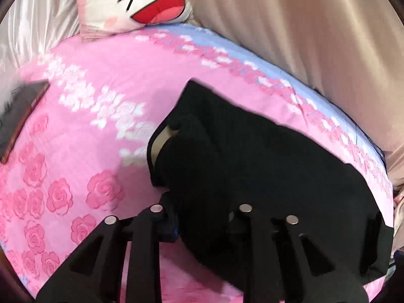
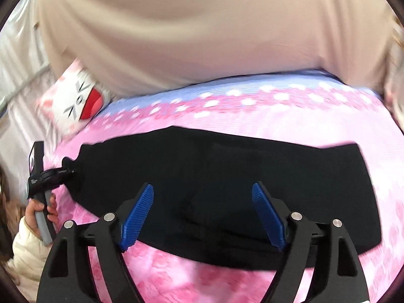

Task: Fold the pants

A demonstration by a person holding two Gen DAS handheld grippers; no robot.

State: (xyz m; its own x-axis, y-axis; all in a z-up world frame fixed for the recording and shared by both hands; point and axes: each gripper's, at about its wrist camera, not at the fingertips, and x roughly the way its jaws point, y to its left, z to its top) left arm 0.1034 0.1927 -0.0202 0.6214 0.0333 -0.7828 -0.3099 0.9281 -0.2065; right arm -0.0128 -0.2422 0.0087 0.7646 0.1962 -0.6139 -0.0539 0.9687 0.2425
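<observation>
A: Pants (image 2: 222, 176)? 
B: Black, lying flat on the bed (image 2: 303, 121), long strip across the pink rose sheet, nearer the front edge. Waist end w/ pale lining toward the pillow (image 1: 141, 2) side in left cam.

A: R gripper (image 2: 203, 217)? 
B: Wide open, blue pads (image 2: 137, 214) apart over the pants' near edge, nothing between them.

A: L gripper (image 1: 202, 217)? 
B: At the pants' near edge by the waist. Tips hidden by black cloth, can't tell if it's gripping.

A: Other stuff? 
B: Cartoon-face pillow at far corner, beige curtain (image 2: 202, 38) behind the bed, dark flat thing (image 1: 20, 116) at left edge, blurry. L hand (image 2: 38, 214) on its grip visible in right cam.
</observation>
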